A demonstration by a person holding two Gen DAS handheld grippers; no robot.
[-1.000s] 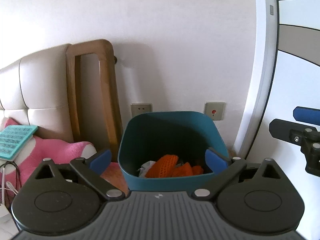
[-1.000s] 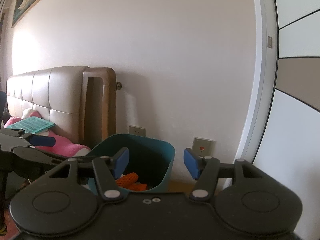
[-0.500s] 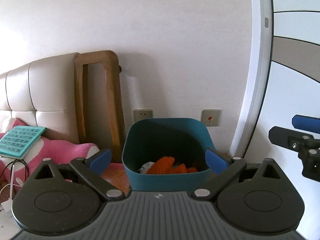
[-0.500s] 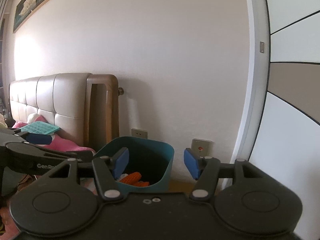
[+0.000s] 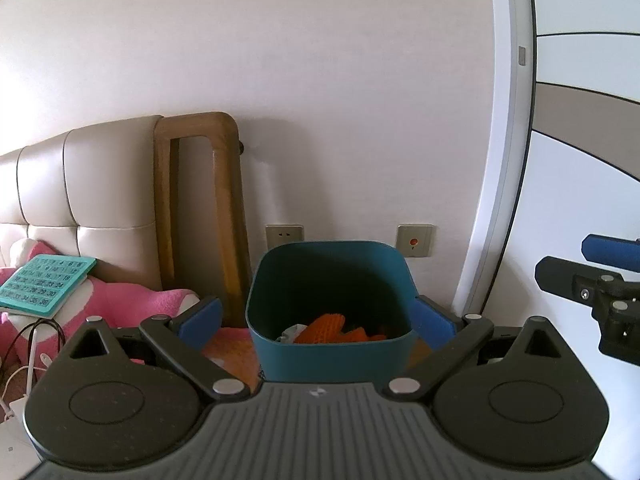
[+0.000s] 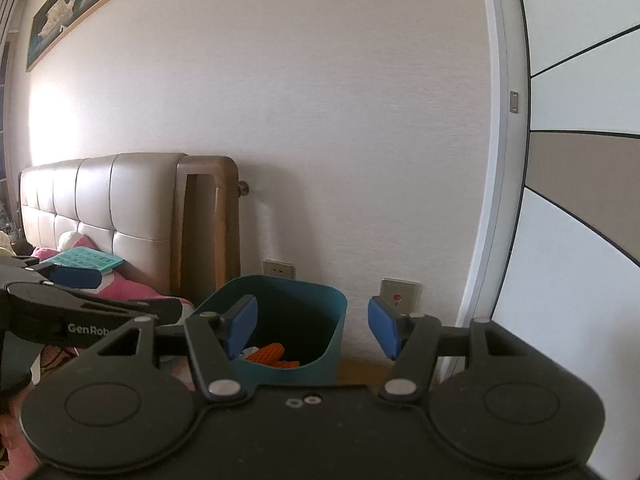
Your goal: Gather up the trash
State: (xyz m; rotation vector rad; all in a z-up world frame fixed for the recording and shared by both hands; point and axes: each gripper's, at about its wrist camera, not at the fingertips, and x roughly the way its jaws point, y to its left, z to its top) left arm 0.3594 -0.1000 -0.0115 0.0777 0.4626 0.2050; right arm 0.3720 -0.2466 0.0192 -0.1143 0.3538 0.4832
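Observation:
A teal trash bin (image 5: 332, 350) stands on the floor against the wall, with orange netted trash (image 5: 328, 325) and a pale scrap inside it. My left gripper (image 5: 316, 320) hangs in front of and above the bin, open wide, with nothing between its blue pads. In the right wrist view the same bin (image 6: 330, 340) sits low and left of centre, the orange trash (image 6: 266, 354) showing inside. My right gripper (image 6: 312, 326) is also open and holds nothing. The left gripper (image 6: 80, 320) reaches in at that view's left edge.
A beige padded headboard (image 5: 80, 184) with a wooden frame (image 5: 228, 200) is left of the bin. A pink plush (image 5: 120, 300), a teal number board (image 5: 44, 284) and cables (image 5: 24, 344) lie there. Wall sockets (image 5: 414, 240) and a white door frame (image 5: 500, 160) are at the right.
Both grippers have drawn back and up from the bin, which now looks smaller and farther off. More of the wall and headboard shows. The jaws keep the same width.

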